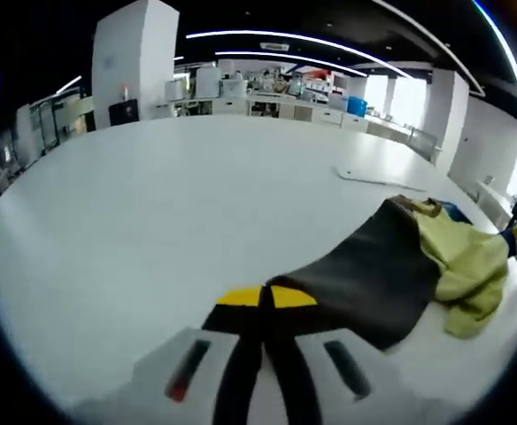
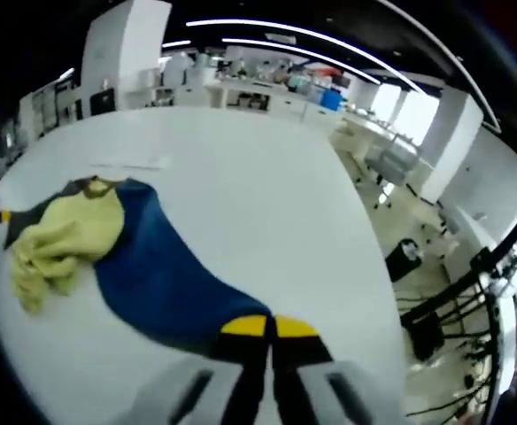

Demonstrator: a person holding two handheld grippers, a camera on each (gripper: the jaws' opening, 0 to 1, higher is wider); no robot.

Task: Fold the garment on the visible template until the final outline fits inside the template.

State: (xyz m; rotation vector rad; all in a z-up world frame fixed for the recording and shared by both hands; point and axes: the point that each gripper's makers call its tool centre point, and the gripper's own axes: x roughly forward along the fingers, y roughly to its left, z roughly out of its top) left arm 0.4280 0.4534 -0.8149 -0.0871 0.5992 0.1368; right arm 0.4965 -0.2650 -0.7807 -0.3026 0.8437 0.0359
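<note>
We count one garment, made up of one dark panel, one blue panel and one bunched yellow part; one white table under it; one flat pale sheet lying on that table; two grippers, the left gripper and the right gripper, each with two yellow-tipped jaws pressed together on cloth

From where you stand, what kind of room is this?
Probably a big open lab or workshop: a large white table holding a garment, benches crowded with equipment at the back, and long ceiling light strips.
</note>
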